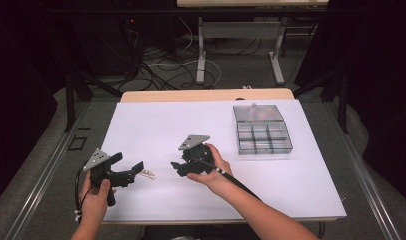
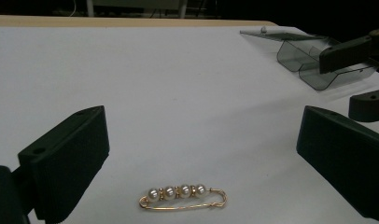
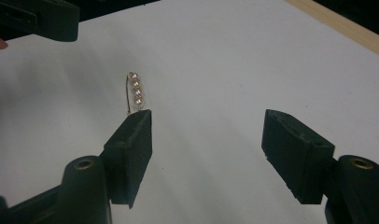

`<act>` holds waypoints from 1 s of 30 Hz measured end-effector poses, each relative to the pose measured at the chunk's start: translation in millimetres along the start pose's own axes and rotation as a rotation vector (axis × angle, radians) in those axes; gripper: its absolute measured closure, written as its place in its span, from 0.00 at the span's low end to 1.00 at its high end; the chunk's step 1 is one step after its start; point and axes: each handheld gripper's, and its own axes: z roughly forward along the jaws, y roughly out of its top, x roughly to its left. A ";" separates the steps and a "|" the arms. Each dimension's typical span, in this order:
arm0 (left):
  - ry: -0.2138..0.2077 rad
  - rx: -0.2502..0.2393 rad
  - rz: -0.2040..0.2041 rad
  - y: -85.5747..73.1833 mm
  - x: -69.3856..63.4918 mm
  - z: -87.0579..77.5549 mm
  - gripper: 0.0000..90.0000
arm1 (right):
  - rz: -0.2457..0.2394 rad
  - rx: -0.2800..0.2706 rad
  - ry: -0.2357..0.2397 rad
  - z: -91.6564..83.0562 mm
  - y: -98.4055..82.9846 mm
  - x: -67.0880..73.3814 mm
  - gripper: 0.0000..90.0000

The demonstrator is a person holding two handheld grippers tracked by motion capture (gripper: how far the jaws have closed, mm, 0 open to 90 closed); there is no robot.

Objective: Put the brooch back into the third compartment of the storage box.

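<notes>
A gold-wire safety-pin brooch set with four white pearls (image 2: 183, 197) lies flat on the white table covering (image 1: 156, 125) and serves as the reference point. In the left gripper view it rests between the two black jaws of the left gripper (image 2: 201, 154), close to the lens, touching neither; those jaws stand wide apart with bare white surface on every side of the brooch. In the high view the left gripper (image 1: 138, 169) sits just left of the brooch (image 1: 149, 174), near the covering's front-left part, with open sheet between it and the front edge.

The right gripper (image 1: 177, 167) sits to the right of the brooch in the high view, near but apart from it. In the right gripper view its jaws are parted with nothing between them (image 3: 206, 135); the brooch (image 3: 135, 92) lies beyond the tip of one jaw, not touched.

A grey translucent plastic compartment box with its lid open (image 1: 261, 130) stands well apart from the brooch, toward the far right of the covering. The stretch between the brooch and the box is bare. The covering's far edge meets a light wooden table edge (image 1: 206, 95).
</notes>
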 end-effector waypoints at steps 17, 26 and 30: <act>0.061 -0.014 -0.004 0.5 7.0 -4.4 0.01 | -0.039 0.027 0.065 41.0 17.7 10.5 0.41; 0.096 0.004 -0.007 -0.3 9.0 -2.6 0.01 | -0.032 0.037 0.088 62.4 19.9 9.9 0.48; 0.115 0.015 -0.019 -0.9 10.2 -1.2 0.01 | -0.014 0.031 0.093 73.9 19.7 10.3 0.51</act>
